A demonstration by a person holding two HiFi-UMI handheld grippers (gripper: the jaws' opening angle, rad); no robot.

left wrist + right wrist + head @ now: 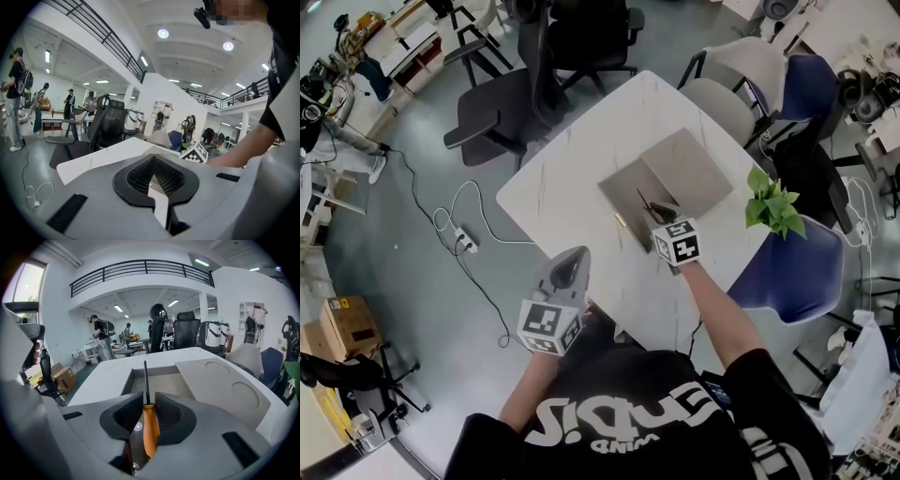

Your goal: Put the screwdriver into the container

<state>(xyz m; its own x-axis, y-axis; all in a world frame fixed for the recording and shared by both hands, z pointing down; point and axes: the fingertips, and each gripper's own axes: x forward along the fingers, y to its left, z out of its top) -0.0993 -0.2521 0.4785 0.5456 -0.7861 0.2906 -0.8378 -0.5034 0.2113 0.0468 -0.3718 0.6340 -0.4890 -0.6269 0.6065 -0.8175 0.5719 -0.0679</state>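
The right hand-held gripper [149, 404] is clamped on the screwdriver [150, 427] by its orange handle, at the open container [168, 385] mid-frame. It looks picked up, not yet dropped in. The left hand-held gripper [154, 176], lower left, is closed and empty.

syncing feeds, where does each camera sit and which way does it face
Head view: on the head, steeply down at the table; left gripper, right gripper, both forearms show.
Left gripper view: on it, along shut jaws across the table; right forearm shows.
Right gripper view: on it, along the gripped screwdriver over the container; no arm shows.
Shared: container, in head and right gripper views.
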